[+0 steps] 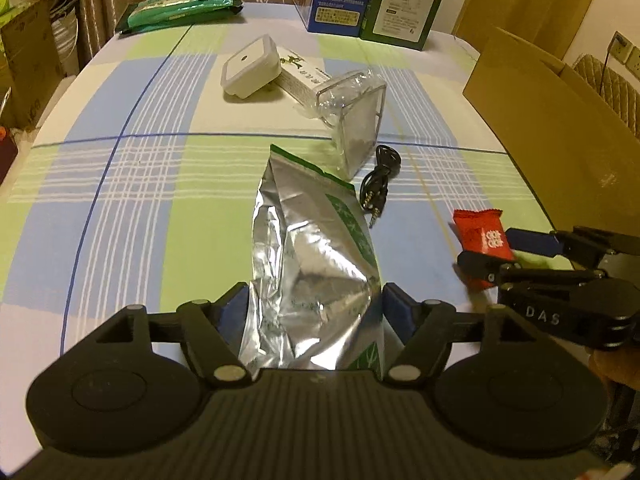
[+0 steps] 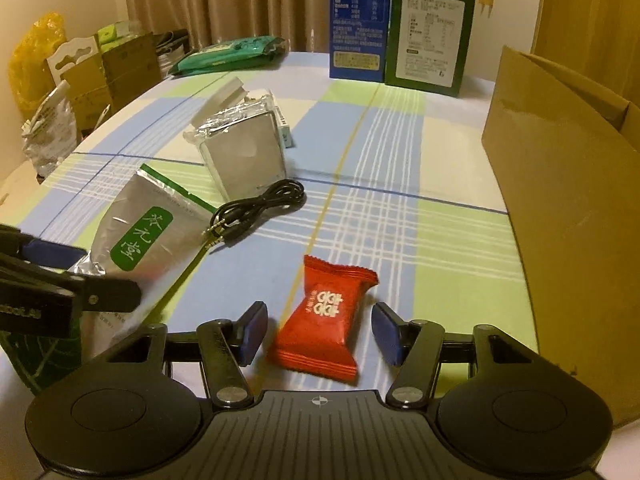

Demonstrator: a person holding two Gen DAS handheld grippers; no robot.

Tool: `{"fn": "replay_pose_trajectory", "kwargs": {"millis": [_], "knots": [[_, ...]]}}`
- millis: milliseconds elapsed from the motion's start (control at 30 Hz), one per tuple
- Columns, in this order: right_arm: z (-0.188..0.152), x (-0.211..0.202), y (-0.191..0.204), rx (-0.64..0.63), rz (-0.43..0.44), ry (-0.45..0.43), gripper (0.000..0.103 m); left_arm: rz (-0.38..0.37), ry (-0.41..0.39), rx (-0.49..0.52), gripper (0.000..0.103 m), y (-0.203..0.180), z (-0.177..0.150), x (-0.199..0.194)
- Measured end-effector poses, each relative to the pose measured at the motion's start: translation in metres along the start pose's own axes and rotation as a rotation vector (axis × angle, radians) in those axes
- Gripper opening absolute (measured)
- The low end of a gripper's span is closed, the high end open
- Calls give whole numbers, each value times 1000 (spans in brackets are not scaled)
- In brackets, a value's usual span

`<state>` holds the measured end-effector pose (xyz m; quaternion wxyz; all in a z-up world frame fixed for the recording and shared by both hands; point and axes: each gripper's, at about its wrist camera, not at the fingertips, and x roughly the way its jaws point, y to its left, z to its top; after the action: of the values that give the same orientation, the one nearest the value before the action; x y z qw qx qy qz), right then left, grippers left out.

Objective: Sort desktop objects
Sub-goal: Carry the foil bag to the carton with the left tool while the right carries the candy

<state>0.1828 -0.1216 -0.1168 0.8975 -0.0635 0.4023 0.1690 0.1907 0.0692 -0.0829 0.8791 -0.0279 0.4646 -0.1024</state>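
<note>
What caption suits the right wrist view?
Open right gripper straddles a red candy packet lying on the checked tablecloth.

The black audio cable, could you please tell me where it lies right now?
In the right wrist view the black audio cable lies coiled on the tablecloth, left of centre, between the silver pouch and the clear plastic box.

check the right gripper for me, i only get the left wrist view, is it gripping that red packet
Observer: No. The red packet lies flat on the tablecloth between the right gripper's open pads, with a gap on each side.
Operator: is it fully inside the jaws
Observer: Not fully; its top crimped end reaches past the fingertips.
Operator: what's on the silver pouch's face
Observer: The silver pouch carries a green label with white characters.
</note>
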Motion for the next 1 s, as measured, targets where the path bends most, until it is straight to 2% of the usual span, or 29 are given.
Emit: {"fn": "replay_pose_trajectory", "kwargs": {"millis": [167,300,367,433,500,567,700,1000], "knots": [[-2,4,3,-23,-7,6,55,20,5,47,72,-4,4,10],[-2,3,4,-38,-10,9,55,39,44,88,72,-9,4,19],[-3,3,3,-25,-9,11,49,55,52,119,73,-14,3,21],[-3,2,3,-24,-8,8,32,61,55,125,71,-14,2,20],[-3,1,4,-28,-11,7,29,48,52,113,59,-13,2,18],[-3,0,3,-15,-13,4,28,29,45,104,52,-13,1,14],[-2,-3,-2,25,-19,-4,27,18,34,101,48,-14,0,11],[1,-15,-7,71,-1,-26,27,-11,9,57,47,-12,0,1]]}}
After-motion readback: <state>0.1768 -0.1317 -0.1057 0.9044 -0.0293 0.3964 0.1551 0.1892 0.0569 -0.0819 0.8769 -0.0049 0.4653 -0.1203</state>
